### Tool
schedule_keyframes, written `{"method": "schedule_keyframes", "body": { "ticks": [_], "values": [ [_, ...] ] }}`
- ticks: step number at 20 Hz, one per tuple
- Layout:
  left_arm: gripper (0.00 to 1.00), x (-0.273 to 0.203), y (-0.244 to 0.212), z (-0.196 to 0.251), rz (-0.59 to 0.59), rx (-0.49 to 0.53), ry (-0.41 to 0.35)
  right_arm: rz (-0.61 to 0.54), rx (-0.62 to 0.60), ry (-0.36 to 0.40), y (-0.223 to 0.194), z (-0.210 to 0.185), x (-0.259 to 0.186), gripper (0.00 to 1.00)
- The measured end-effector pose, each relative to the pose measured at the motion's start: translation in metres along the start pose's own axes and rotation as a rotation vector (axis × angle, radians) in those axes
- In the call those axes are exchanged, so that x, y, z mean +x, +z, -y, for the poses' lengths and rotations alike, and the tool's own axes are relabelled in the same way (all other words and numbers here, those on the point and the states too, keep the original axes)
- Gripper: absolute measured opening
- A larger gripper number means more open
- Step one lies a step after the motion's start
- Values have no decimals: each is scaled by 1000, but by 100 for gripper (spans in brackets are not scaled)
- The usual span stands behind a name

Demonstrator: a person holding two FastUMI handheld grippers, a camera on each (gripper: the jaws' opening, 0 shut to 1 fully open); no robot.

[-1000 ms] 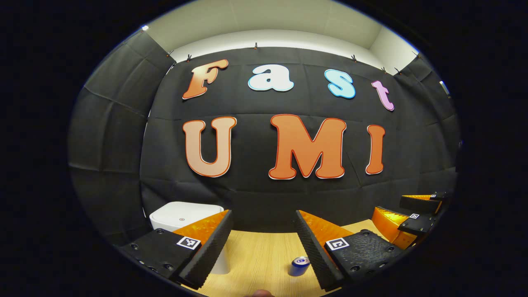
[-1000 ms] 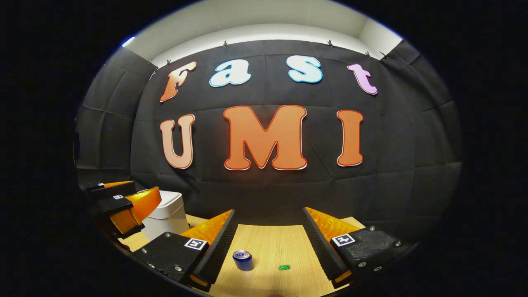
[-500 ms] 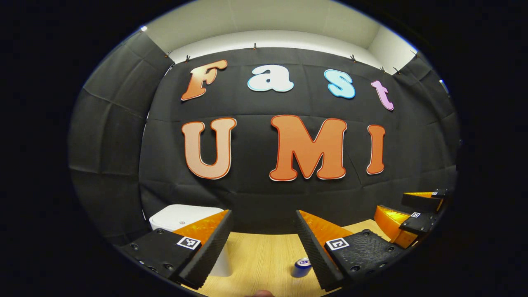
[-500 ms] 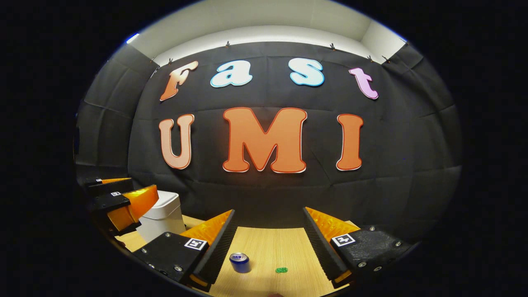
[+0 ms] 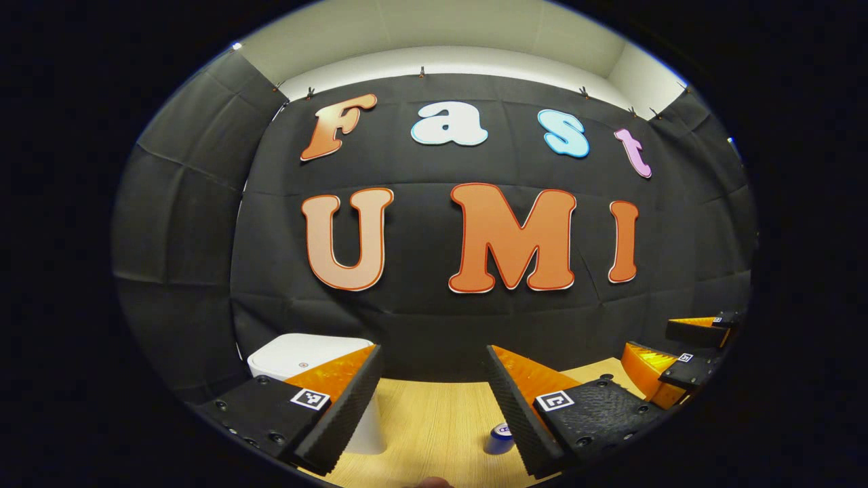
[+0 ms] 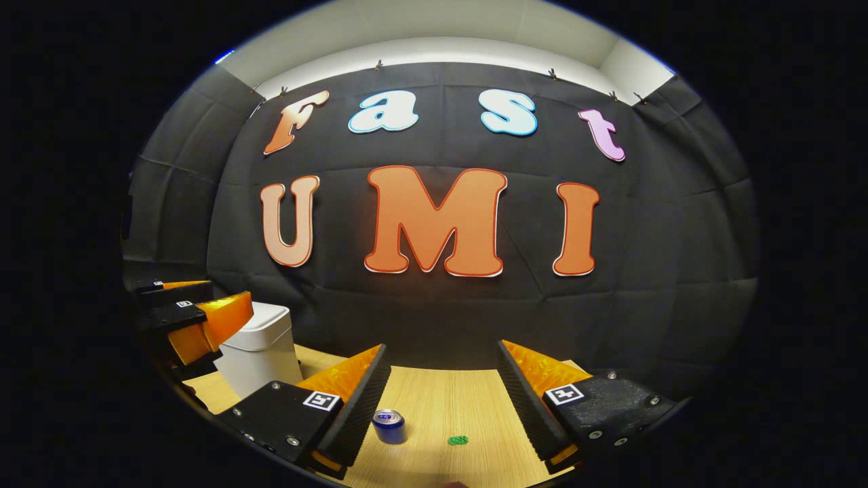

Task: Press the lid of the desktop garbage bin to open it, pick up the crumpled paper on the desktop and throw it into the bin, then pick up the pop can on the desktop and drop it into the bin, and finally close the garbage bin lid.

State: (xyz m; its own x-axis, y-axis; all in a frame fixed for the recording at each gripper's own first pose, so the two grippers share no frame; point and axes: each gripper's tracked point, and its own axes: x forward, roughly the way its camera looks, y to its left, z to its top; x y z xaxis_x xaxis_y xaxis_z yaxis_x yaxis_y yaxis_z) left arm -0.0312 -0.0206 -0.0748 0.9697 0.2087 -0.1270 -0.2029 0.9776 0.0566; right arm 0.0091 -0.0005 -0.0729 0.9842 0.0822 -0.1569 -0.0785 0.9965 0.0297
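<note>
While both tongs agape: pop can point(image 6: 388, 425) btwn right tongs point(image 6: 444, 400).

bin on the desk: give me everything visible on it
The garbage bin is a small white boxy container with rounded corners, smooth like plastic, and stands upright on the wooden desktop near the black cloth wall. Its flat lid is down, closed, with a small round mark on top. In the right gripper view the left tongs hang beside it; I cannot tell whether they touch it. The lower body is partly hidden behind fingers.
</note>
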Motion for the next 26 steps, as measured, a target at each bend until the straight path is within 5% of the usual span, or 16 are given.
{"method": "schedule_keyframes", "body": {
  "ticks": [6,12,15,19,22,26],
  "values": [
    [94,8,2,-17,8,16,38,-23,1,-9,-9,3,2,94],
    [92,34,16,-100,28,44,155,-45,-3,-15,-16,3,5,94],
    [73,56,17,-156,-4,19,210,-58,-7,-15,-20,2,6,94],
    [10,84,-24,-199,-155,-140,185,-68,-12,-9,-24,-2,5,94],
    [0,100,-56,-217,-258,-248,161,-69,-27,-8,-26,-3,4,94],
    [0,111,-79,-219,-337,-177,100,-95,-33,-6,-36,-3,5,94]
  ]
}}
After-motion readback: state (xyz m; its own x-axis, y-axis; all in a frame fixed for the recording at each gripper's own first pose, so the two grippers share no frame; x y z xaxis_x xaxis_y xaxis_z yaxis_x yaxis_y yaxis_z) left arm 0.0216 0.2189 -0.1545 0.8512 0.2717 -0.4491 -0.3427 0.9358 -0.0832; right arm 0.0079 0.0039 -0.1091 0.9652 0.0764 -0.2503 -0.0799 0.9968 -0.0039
